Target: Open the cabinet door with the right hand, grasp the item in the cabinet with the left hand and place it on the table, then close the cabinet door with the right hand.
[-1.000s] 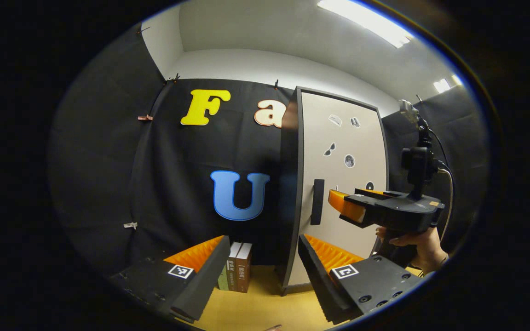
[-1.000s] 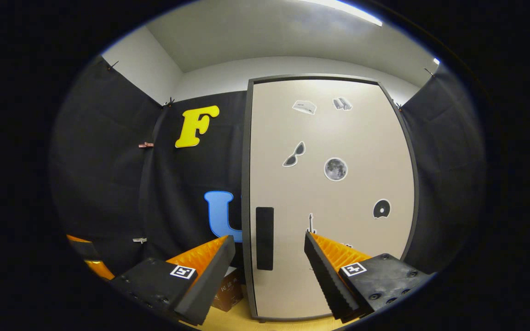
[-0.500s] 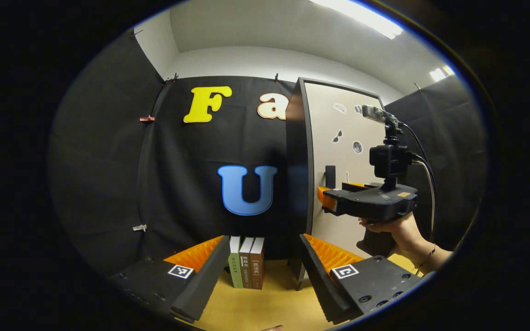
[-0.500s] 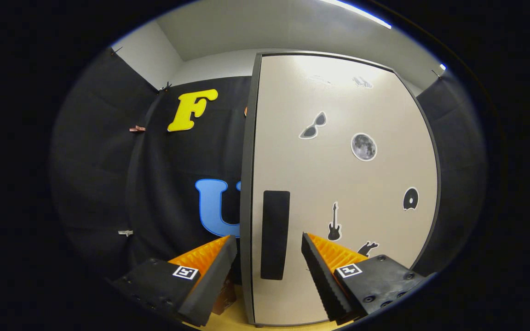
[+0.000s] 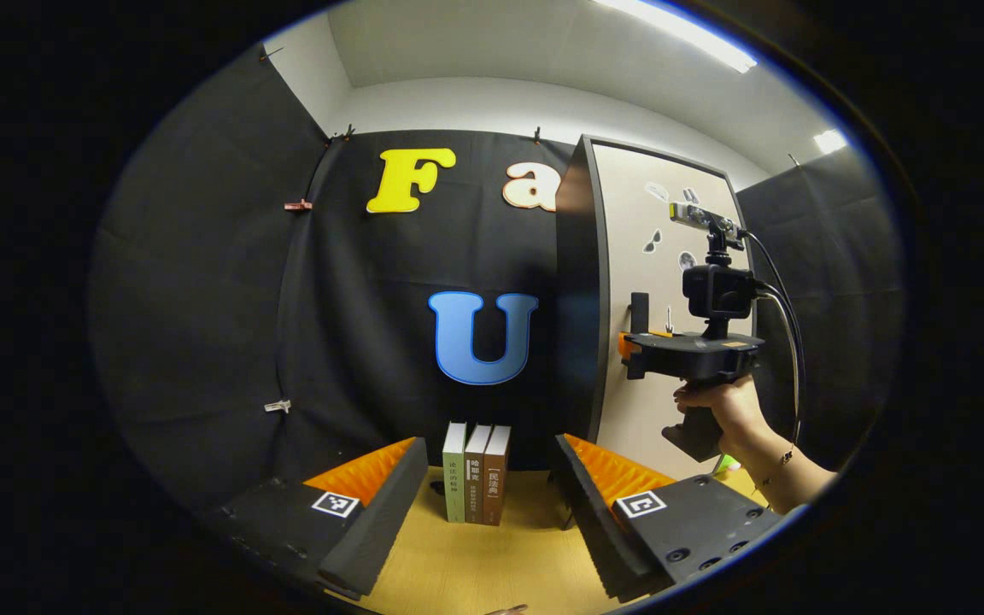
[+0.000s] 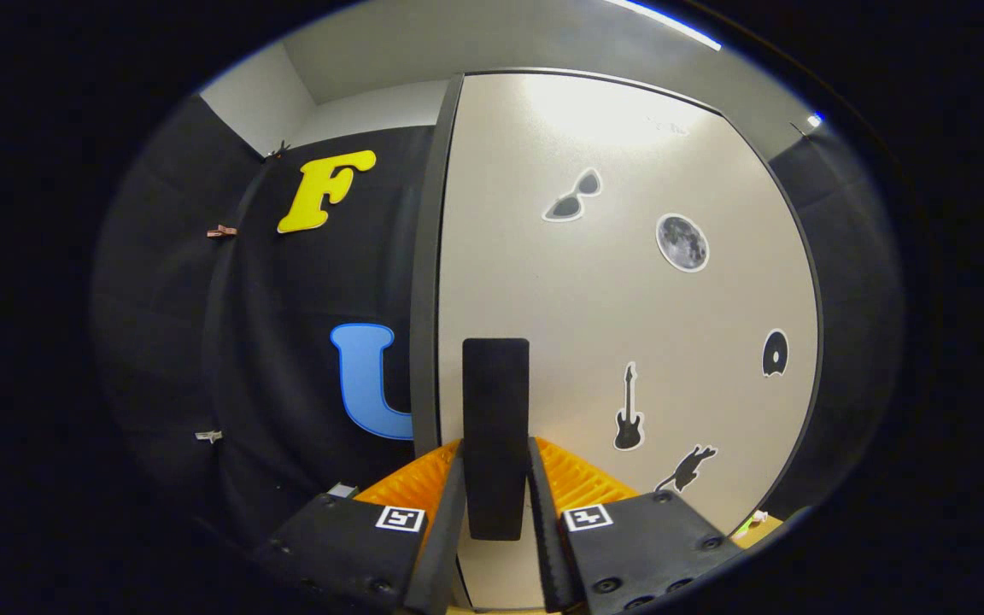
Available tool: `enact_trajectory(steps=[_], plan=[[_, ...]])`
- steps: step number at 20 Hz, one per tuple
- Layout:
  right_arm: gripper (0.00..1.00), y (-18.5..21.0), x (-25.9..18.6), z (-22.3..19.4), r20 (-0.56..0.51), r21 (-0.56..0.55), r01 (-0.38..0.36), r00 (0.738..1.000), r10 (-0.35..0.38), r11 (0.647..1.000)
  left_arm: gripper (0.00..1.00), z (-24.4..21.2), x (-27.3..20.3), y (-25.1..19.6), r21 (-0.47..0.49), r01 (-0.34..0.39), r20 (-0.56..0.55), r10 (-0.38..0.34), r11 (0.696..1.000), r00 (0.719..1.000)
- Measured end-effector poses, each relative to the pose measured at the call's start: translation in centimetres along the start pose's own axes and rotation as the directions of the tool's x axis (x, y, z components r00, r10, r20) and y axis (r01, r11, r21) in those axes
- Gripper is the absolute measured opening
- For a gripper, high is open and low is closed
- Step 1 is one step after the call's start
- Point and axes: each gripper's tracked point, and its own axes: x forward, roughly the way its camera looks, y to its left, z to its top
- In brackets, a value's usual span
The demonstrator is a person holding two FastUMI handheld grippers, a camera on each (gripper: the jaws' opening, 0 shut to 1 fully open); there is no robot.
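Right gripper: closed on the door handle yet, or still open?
Shut: in the right gripper view the right gripper has both fingers pressed against the sides of the door handle.

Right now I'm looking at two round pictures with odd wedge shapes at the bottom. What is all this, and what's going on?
Each picture comes from a camera riding on a hand-held two-finger gripper; the wedges at the bottom are that gripper's own fingers. A person holds one gripper in each hand. In the right gripper view, the right gripper has closed on the dark handle of a pale cabinet door decorated with stickers. In the left gripper view, the left gripper is open and points at three upright books on a wooden table; farther off you see the person's hand holding the right gripper at the door.
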Motion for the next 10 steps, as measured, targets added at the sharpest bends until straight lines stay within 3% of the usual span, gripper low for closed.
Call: enact_trajectory(steps=[2, 3, 4, 10], plan=[[0.26, 0.0, -0.4, 0.0, -0.004, -0.044, 0.023, 1.000, -0.023, 0.999, 0.94, 0.0, -0.4, 0.2, -0.002, -0.008, 0.002, 0.008, 1.000, 1.000], [0.31, 0.1, -0.2, 0.0, -0.008, -0.036, 0.027, 1.000, -0.027, 0.999, 0.94, 0.0, -0.7, 0.2, -0.004, -0.009, 0.004, 0.009, 1.000, 1.000], [0.21, 0.1, -0.4, 0.0, -0.017, -0.022, 0.023, 1.000, -0.023, 0.999, 0.94, 0.1, -0.9, 0.3, -0.006, -0.011, 0.006, 0.011, 1.000, 1.000], [0.22, 0.0, -1.7, 0.2, -0.022, -0.012, -0.016, 1.000, 0.016, 1.000, 0.93, 0.6, -1.7, 1.0, -0.005, -0.021, 0.020, 0.021, 1.000, 1.000]])
